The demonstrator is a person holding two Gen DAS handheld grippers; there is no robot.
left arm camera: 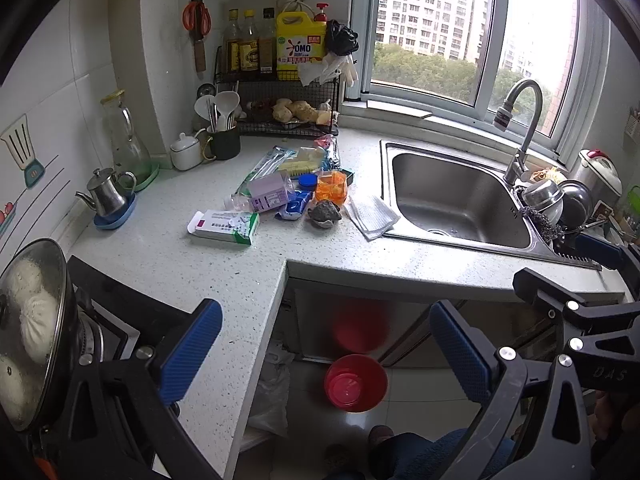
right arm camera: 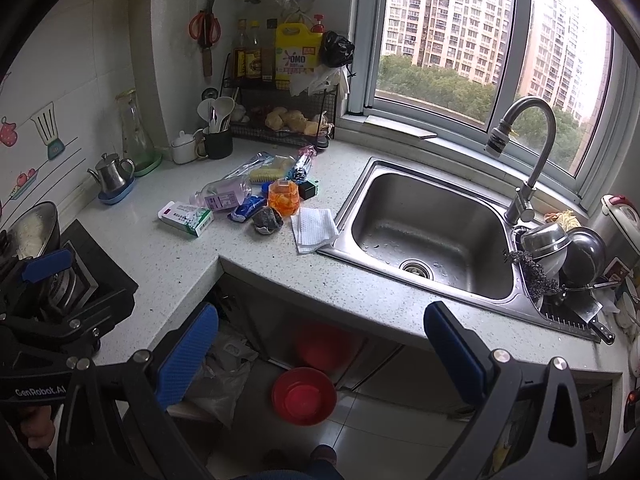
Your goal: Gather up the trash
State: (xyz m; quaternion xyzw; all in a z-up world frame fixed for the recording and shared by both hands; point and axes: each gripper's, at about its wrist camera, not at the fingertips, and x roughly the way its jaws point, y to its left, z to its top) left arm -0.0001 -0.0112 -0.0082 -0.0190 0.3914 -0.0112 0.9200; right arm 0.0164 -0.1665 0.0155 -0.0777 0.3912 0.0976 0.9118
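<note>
A pile of trash lies on the grey counter [left arm camera: 168,256] left of the sink: a white and green box [left arm camera: 224,227], a purple-labelled plastic bottle [left arm camera: 264,197], a blue wrapper [left arm camera: 294,205], an orange packet [left arm camera: 331,188], a dark crumpled lump [left arm camera: 324,213] and a white paper towel [left arm camera: 372,216]. The same pile shows in the right wrist view, with the box [right arm camera: 186,218] and the towel [right arm camera: 314,229]. My left gripper [left arm camera: 324,354] is open and empty, held back from the counter's corner. My right gripper [right arm camera: 320,354] is open and empty, to its right. A red bin [left arm camera: 355,382] stands on the floor below.
A steel sink [left arm camera: 460,200] with a tap [left arm camera: 520,128] is at the right, dishes [left arm camera: 560,200] beyond it. A pot with a glass lid [left arm camera: 32,332] sits on the stove at the left. A rack of bottles [left arm camera: 276,52], a utensil cup [left arm camera: 222,136] and a small kettle [left arm camera: 106,196] line the back.
</note>
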